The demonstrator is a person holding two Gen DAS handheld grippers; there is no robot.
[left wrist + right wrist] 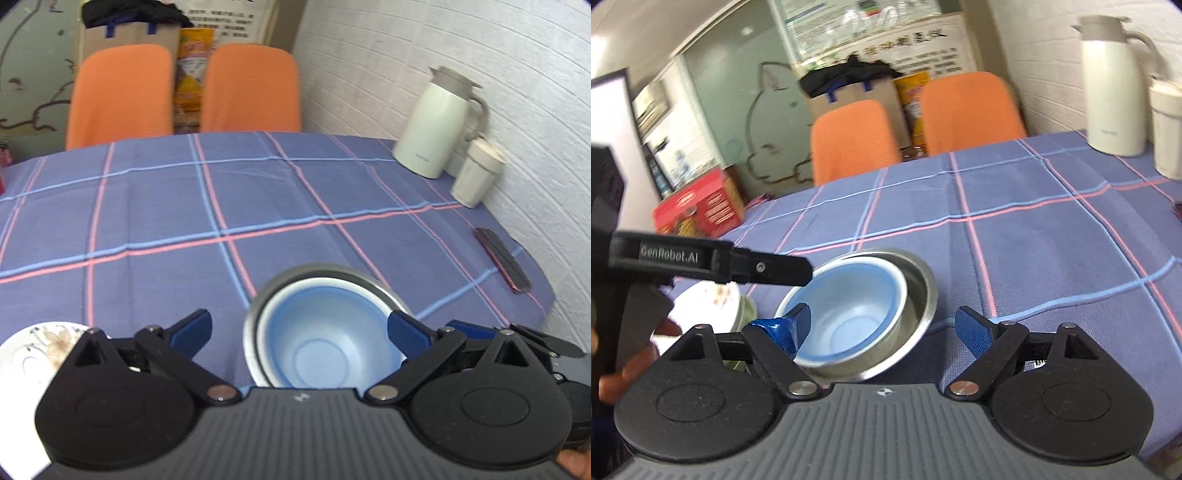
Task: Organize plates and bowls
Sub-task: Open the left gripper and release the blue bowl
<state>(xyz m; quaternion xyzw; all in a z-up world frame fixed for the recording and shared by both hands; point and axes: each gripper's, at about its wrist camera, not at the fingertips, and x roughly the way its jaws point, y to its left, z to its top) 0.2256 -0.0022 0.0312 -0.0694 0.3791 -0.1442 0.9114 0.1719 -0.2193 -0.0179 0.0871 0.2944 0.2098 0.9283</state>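
A light blue bowl point(321, 332) sits nested in a steel bowl point(314, 273) on the checked blue tablecloth point(258, 206). My left gripper point(299, 326) is open just behind the bowls, which lie between its blue pads, and its right pad overlaps the rim. A white flowered plate point(29, 354) lies at the lower left. In the right wrist view my right gripper point(884, 321) is open, its left pad over the near rim of the blue bowl point(849, 310) and its right pad outside the steel bowl point(919, 288). The left gripper's black finger point(775, 271) reaches in above the plate point(713, 299).
A white thermos jug point(436, 125) and a cream lidded cup point(476, 173) stand by the brick wall at the far right. A dark flat object point(502, 258) lies near the right table edge. Two orange chairs point(184, 92) stand behind the table, and a red box point(698, 210) sits at the left.
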